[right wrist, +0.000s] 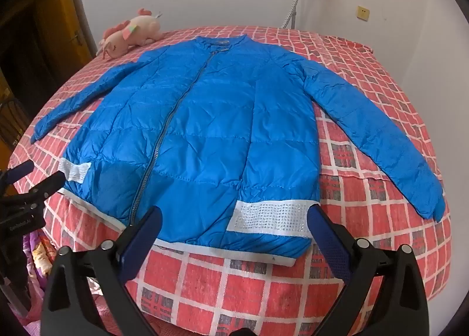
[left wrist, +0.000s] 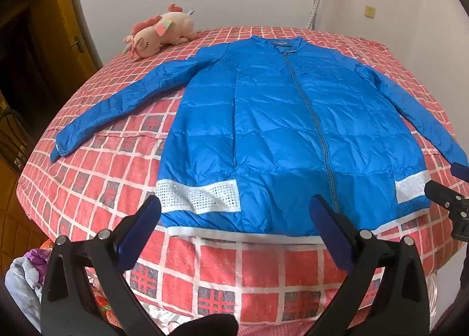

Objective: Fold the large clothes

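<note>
left gripper jaws stand wide apart, nothing between them, hovering over the near hem of the blue puffer jacket. right gripper likewise wide apart and empty, over the hem by the white studded band on its side. neither pad touches fabric as far as i can tell.

jacket lies flat, front up, zipped, collar toward the wall, both sleeves spread out to the sides on the red checked bedspread. no fold made yet, so the step in hand looks like the first grasp.

to do it well: probably take each side at a hem corner or cuff, pinch both layers (puffer shell is slick and springy, likely to slip or puff back), carry sleeves in across the body, keep the zipper line straight.

edges: the hem sits close to the near bed edge, so a pull toward the person could drag it off. left sleeve cuff lies near the left edge. plush unicorn sits beside that shoulder, apart from it. open bedspread on the far right gives room; loose clothes pile lies below the near left corner.
</note>
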Demonstrator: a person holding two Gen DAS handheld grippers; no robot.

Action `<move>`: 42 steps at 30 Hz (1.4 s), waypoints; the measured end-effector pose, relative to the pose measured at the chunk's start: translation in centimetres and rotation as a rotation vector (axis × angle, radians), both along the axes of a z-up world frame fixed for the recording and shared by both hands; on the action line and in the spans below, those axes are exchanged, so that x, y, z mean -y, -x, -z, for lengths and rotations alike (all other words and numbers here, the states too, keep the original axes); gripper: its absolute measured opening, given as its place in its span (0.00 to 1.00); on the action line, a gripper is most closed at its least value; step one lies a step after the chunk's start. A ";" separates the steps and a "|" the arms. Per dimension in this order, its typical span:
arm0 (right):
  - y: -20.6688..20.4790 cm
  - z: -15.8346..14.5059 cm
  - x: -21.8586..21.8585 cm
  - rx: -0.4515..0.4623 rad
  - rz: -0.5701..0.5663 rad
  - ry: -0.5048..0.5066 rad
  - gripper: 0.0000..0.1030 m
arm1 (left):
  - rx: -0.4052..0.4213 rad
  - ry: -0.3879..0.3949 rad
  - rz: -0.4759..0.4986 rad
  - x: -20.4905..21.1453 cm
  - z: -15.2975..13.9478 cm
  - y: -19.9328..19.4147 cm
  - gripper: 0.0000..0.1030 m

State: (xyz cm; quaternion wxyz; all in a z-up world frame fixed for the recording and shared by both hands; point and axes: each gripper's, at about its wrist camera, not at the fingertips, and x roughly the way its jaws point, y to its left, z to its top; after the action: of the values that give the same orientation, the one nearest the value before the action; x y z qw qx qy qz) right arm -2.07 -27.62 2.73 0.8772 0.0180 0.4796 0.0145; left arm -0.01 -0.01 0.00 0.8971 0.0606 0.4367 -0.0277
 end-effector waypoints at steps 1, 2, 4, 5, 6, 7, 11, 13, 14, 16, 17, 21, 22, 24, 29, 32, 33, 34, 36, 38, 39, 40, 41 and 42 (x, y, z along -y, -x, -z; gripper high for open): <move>0.0 0.0 0.0 0.000 0.000 0.000 0.96 | 0.000 -0.001 -0.001 0.0 0.0 0.0 0.97; 0.0 0.0 0.0 -0.001 0.000 -0.001 0.96 | 0.000 -0.002 0.001 0.0 0.0 0.0 0.97; 0.0 0.1 0.0 -0.001 0.001 -0.002 0.96 | 0.000 -0.001 -0.001 0.0 0.0 0.0 0.97; 0.0 0.1 0.0 -0.002 0.001 -0.003 0.96 | 0.000 -0.003 0.001 0.0 0.0 0.0 0.97; 0.0 0.1 0.0 -0.001 -0.001 -0.002 0.96 | 0.000 -0.003 0.000 0.0 0.0 0.0 0.97; -0.1 0.1 0.0 -0.001 -0.001 -0.002 0.96 | 0.001 -0.003 -0.001 0.0 0.0 0.0 0.97; -0.1 0.1 0.0 0.000 -0.001 -0.002 0.96 | -0.001 -0.005 0.000 0.0 0.0 0.0 0.97; -0.1 0.1 0.1 -0.001 -0.001 -0.006 0.96 | -0.003 -0.003 0.000 0.0 0.0 0.0 0.97; -0.1 0.1 0.1 0.000 -0.001 -0.005 0.96 | -0.002 -0.004 0.000 0.0 0.0 0.0 0.97; -0.1 0.1 0.1 0.000 -0.001 -0.005 0.96 | -0.001 -0.004 0.000 0.0 0.0 0.0 0.97; -0.1 0.2 0.1 -0.001 -0.002 -0.006 0.96 | -0.002 -0.004 0.001 0.0 0.0 0.0 0.97; -0.2 0.2 0.2 -0.001 0.000 -0.006 0.96 | -0.003 -0.004 0.001 0.0 0.0 0.0 0.97; -0.2 0.2 0.2 0.000 0.000 -0.005 0.96 | -0.004 -0.003 0.001 0.0 0.0 -0.1 0.97; -0.2 0.2 0.2 0.000 0.000 -0.004 0.96 | -0.004 -0.005 0.001 0.0 0.0 -0.1 0.97; -0.2 0.3 0.2 -0.001 0.000 -0.005 0.96 | -0.003 -0.006 0.000 0.0 0.0 -0.1 0.97; -0.2 0.3 0.3 -0.002 0.000 -0.006 0.96 | -0.002 -0.005 -0.001 -0.1 0.1 -0.1 0.97; -0.2 0.3 0.3 -0.002 0.000 -0.006 0.96 | -0.003 -0.006 0.000 -0.3 0.3 -0.2 0.97; -0.2 0.3 0.3 -0.001 0.001 -0.005 0.96 | -0.003 -0.006 0.000 -0.4 0.4 -0.2 0.97; -0.3 0.4 0.3 -0.002 0.000 -0.007 0.96 | -0.003 -0.005 -0.001 -0.6 0.5 -0.3 0.97; -0.3 0.4 0.3 -0.002 0.000 -0.007 0.96 | -0.003 -0.007 0.001 -0.3 0.3 -0.2 0.97; -0.3 0.4 0.3 -0.002 0.000 -0.006 0.96 | -0.002 -0.007 0.001 -0.4 0.3 -0.2 0.97; -0.3 0.4 0.3 -0.003 0.000 -0.007 0.96 | -0.003 -0.007 0.001 -0.4 0.3 -0.2 0.97; -0.3 0.4 0.3 -0.003 0.000 -0.007 0.96 | -0.003 -0.007 0.001 -0.3 0.3 -0.2 0.97; -0.3 0.4 0.3 -0.002 0.000 -0.007 0.96 | -0.003 -0.007 0.001 -0.4 0.4 -0.2 0.97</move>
State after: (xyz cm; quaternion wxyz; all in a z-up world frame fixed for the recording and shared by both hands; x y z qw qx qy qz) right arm -1.73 -27.93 2.29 0.8765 0.0210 0.4806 0.0161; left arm 0.20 0.39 -0.35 0.8962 0.0639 0.4382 -0.0267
